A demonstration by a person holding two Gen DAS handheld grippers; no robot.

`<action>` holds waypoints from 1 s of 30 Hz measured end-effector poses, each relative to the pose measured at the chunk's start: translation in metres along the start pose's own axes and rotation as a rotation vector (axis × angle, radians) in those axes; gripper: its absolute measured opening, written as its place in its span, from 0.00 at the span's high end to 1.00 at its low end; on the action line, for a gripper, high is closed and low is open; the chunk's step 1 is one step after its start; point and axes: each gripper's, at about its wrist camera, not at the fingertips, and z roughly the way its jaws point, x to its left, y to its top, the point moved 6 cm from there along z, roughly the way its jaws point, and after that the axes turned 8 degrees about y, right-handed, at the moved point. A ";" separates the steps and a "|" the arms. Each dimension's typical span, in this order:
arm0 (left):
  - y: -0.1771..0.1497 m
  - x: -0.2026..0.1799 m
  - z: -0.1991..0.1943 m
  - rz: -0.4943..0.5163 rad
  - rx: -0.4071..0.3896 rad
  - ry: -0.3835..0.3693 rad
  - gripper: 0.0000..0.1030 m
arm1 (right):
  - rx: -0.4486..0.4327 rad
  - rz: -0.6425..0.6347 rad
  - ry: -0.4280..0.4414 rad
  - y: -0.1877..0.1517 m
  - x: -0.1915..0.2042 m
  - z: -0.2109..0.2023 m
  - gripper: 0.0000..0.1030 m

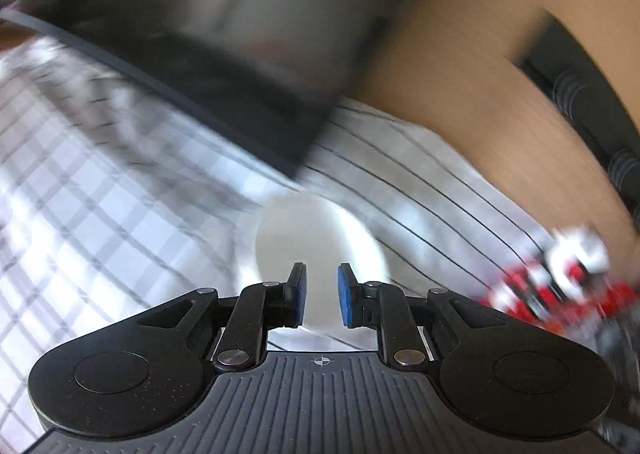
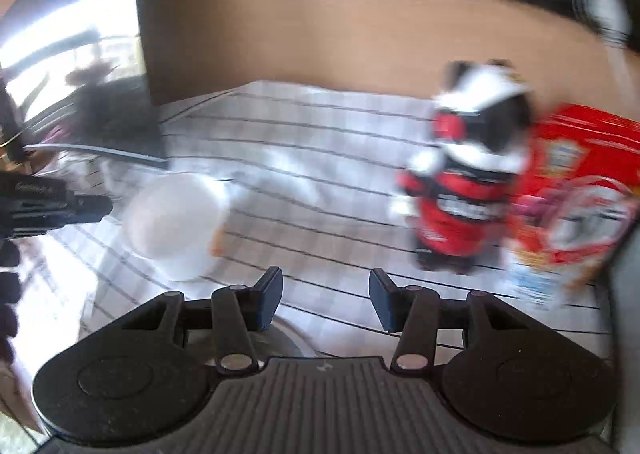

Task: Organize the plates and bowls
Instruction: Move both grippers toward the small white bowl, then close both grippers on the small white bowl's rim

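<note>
Both views are motion-blurred. A white bowl (image 1: 320, 242) sits on the checked tablecloth (image 1: 100, 213), just ahead of my left gripper (image 1: 321, 296). The left gripper's blue pads stand apart with nothing between them. The same bowl shows in the right wrist view (image 2: 176, 225), at the left, with the left gripper (image 2: 52, 205) beside it. My right gripper (image 2: 325, 300) is open and empty above the cloth (image 2: 320, 181). A grey curved rim (image 2: 288, 338), perhaps a dish, shows under the right gripper, mostly hidden.
A red, black and white toy figure (image 2: 460, 189) and a red package (image 2: 576, 189) stand at the right; they show blurred in the left wrist view (image 1: 560, 274). A dark box-like object (image 1: 240, 53) stands on the cloth behind the bowl. A brown wall (image 2: 320, 37) lies beyond.
</note>
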 end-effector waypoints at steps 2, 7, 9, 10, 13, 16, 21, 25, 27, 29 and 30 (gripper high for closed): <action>0.009 0.016 0.012 -0.042 0.024 0.015 0.82 | 0.026 -0.020 0.018 0.007 0.018 0.019 0.53; 0.019 0.026 0.048 -0.035 0.107 -0.021 0.82 | 0.094 -0.065 0.006 0.026 0.044 0.063 0.50; 0.017 0.024 0.063 -0.007 0.145 -0.032 0.82 | 0.115 -0.048 0.017 0.034 0.046 0.076 0.42; 0.016 0.022 0.071 0.015 0.151 -0.036 0.82 | 0.120 -0.029 0.023 0.039 0.046 0.082 0.38; 0.013 0.020 0.090 0.089 0.154 -0.021 0.82 | 0.115 0.031 0.038 0.050 0.047 0.097 0.37; 0.005 0.022 0.105 0.118 0.180 -0.014 0.82 | 0.115 0.039 0.043 0.061 0.048 0.114 0.36; -0.003 0.025 0.122 0.142 0.230 -0.055 0.83 | 0.211 0.092 0.083 0.061 0.057 0.163 0.36; -0.009 0.026 0.128 0.169 0.247 -0.075 0.83 | 0.284 0.183 0.103 0.044 0.061 0.191 0.39; -0.010 0.025 0.126 0.191 0.245 -0.103 0.83 | 0.303 0.198 0.087 0.036 0.064 0.198 0.48; -0.009 0.022 0.119 0.215 0.239 -0.173 0.82 | 0.318 0.195 0.058 0.029 0.063 0.201 0.54; -0.008 0.021 0.111 0.225 0.222 -0.209 0.82 | 0.320 0.193 0.048 0.026 0.063 0.202 0.56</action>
